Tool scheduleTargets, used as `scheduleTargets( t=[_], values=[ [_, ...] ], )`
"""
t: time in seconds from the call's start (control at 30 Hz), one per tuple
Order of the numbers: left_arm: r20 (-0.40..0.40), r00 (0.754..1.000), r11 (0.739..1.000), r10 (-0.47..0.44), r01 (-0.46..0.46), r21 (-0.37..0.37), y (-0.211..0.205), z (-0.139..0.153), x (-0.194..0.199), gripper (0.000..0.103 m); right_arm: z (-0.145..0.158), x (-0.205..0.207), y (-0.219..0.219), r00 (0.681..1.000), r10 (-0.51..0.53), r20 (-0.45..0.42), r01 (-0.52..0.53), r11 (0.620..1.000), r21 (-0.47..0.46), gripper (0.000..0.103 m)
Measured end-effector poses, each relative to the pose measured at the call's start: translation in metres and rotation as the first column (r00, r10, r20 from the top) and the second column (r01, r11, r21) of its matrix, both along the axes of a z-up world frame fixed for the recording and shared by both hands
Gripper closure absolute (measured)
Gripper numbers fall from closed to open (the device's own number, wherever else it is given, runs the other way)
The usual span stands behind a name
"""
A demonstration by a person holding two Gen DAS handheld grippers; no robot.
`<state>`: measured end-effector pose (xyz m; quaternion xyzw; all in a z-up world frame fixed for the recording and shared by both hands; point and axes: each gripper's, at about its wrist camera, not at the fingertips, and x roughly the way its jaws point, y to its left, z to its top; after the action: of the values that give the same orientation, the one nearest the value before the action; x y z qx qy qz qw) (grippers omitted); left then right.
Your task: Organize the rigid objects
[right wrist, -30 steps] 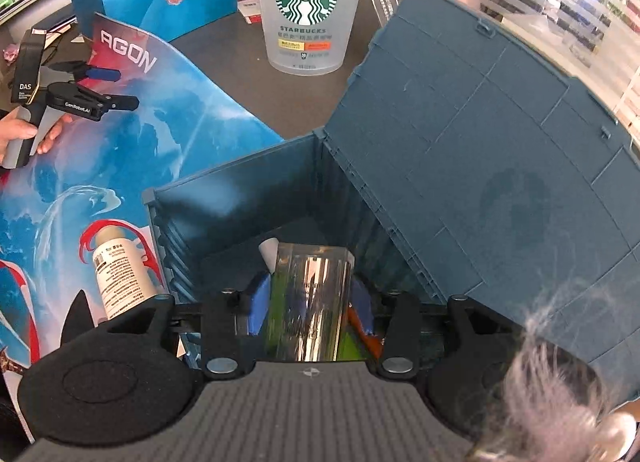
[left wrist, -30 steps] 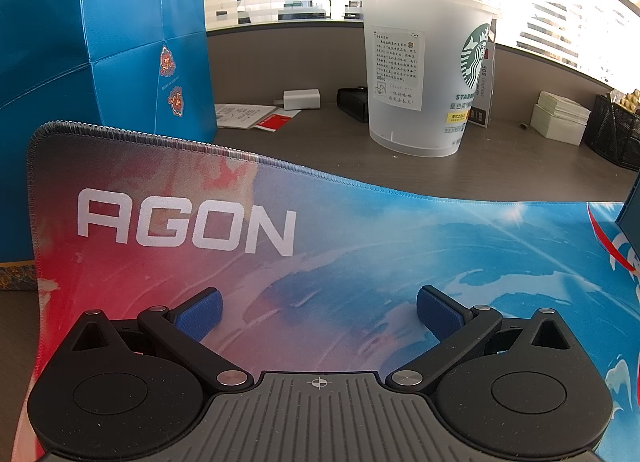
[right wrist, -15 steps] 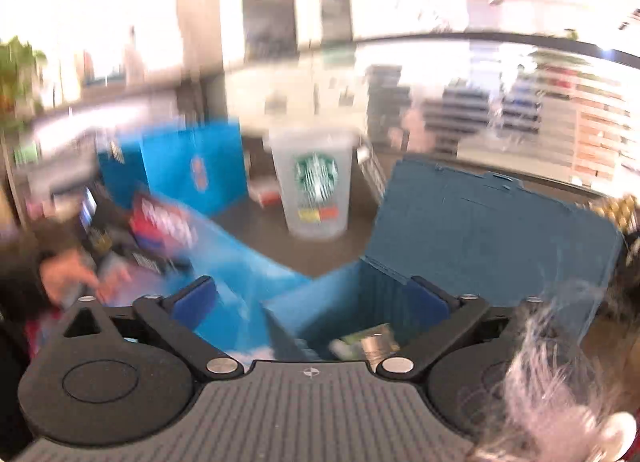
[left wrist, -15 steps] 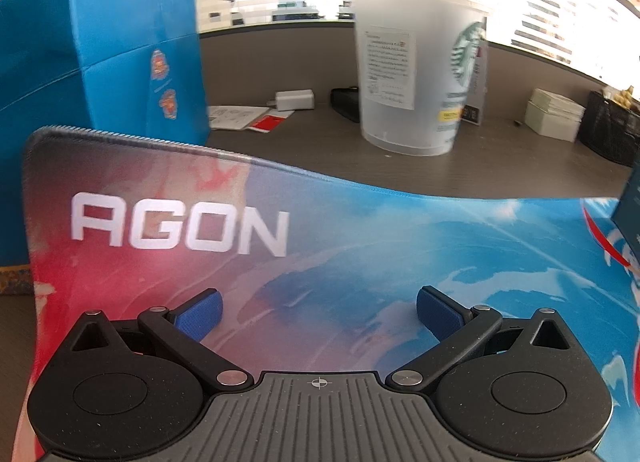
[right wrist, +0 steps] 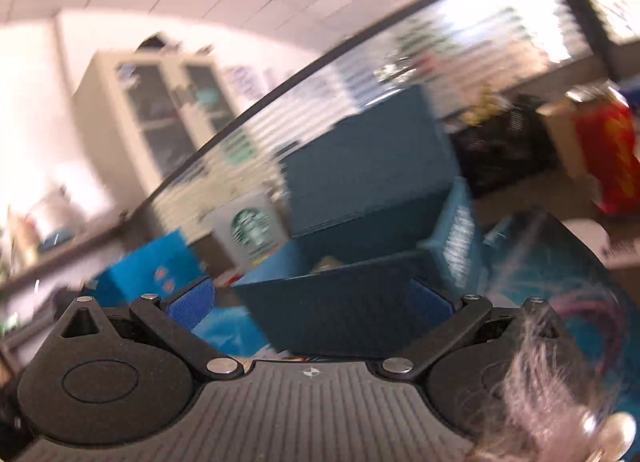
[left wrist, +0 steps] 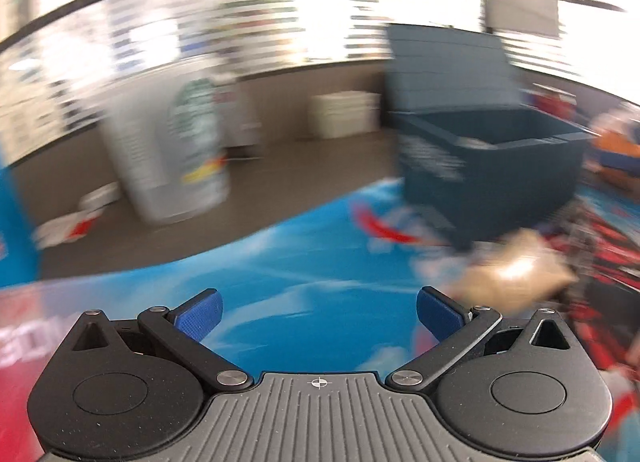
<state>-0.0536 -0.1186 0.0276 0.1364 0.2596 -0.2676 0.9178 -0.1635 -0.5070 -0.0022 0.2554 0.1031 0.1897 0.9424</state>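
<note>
Both views are smeared by motion. In the left wrist view, my left gripper (left wrist: 318, 314) stands open over the blue patterned mat (left wrist: 300, 274), nothing between its blue pads. Ahead to the right sits the dark teal box (left wrist: 492, 173) with its lid (left wrist: 444, 69) raised. A blurred tan object (left wrist: 516, 274) lies on the mat before the box. My right gripper (right wrist: 312, 302) is open and points about level at the box's near wall (right wrist: 332, 310), which shows between its fingers without touching them. Something pale (right wrist: 328, 262) peeks over that wall.
A Starbucks cup (left wrist: 180, 157) stands on the brown desk left of the box, also the cup (right wrist: 252, 225) in the right wrist view. A blue bag (right wrist: 148, 270), a white box (left wrist: 344, 113), a black basket (right wrist: 504, 149) and a red item (right wrist: 612, 161) surround them.
My right gripper let go of the shiny packet over the box, opened wide, then dropped and tipped up to level. My left gripper swung right, from the cup toward the box.
</note>
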Motion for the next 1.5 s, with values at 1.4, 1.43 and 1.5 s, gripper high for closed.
scheduleTargets(
  t=[1.4, 1.43, 1.5],
  values=[
    [-0.081, 0.843, 0.836, -0.532, 0.538, 0.107, -0.081, -0.014, -0.028, 0.062, -0.024, 0.005, -0.032, 0.991, -0.001, -0.131, 0.027, 0.98, 0.199, 0.0],
    [-0.077, 0.844, 0.838, -0.53, 0.536, 0.103, -0.08, -0.013, -0.03, 0.062, -0.024, 0.004, -0.031, 0.992, 0.0, -0.13, 0.026, 0.98, 0.199, 0.0],
    [-0.067, 0.847, 0.842, -0.527, 0.531, 0.097, -0.077, -0.007, -0.032, 0.062, -0.024, 0.004, -0.032, 0.992, 0.003, -0.128, 0.023, 0.98, 0.2, 0.0]
  ],
)
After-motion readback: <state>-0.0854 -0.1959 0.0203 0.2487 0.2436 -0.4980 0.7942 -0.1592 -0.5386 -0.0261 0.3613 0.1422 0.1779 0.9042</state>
